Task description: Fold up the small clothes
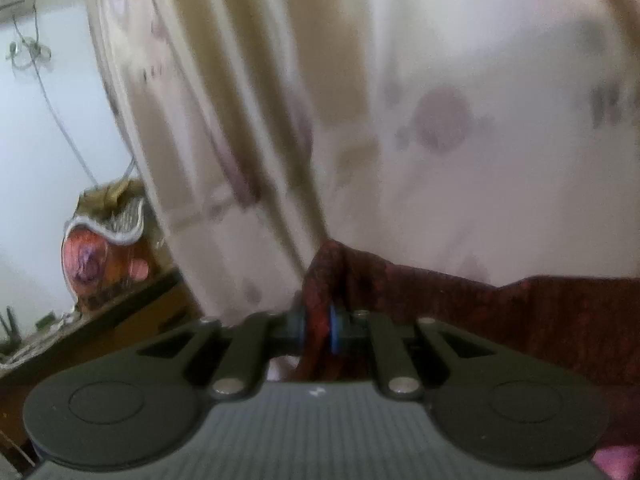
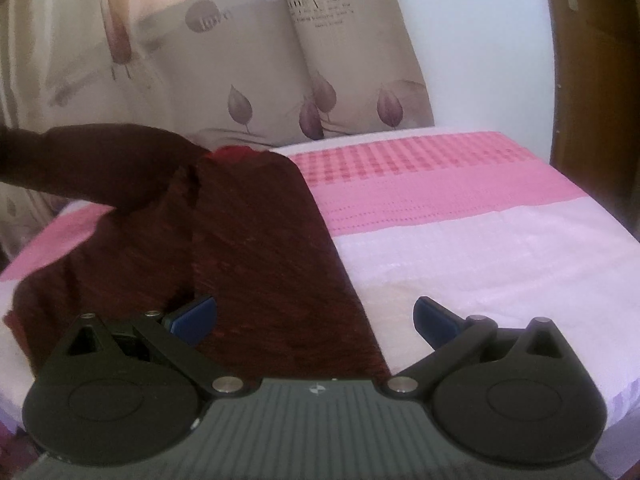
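On the bed [image 2: 480, 240], spread with one pink-and-white cover, lies a single dark red knitted garment [image 2: 256, 248], its lower part flat on the cover and its upper part lifted and bunched toward the left. At the near edge, the right tool [image 2: 316, 320] is released, its two blue-padded fingers [image 2: 434, 316] spread wide, one over the cloth and one over the bare cover, while the left tool [image 1: 318, 326] is clenched on a raised fold of the same garment. Behind the bed hangs one cream curtain [image 2: 248, 60] printed with purple leaves.
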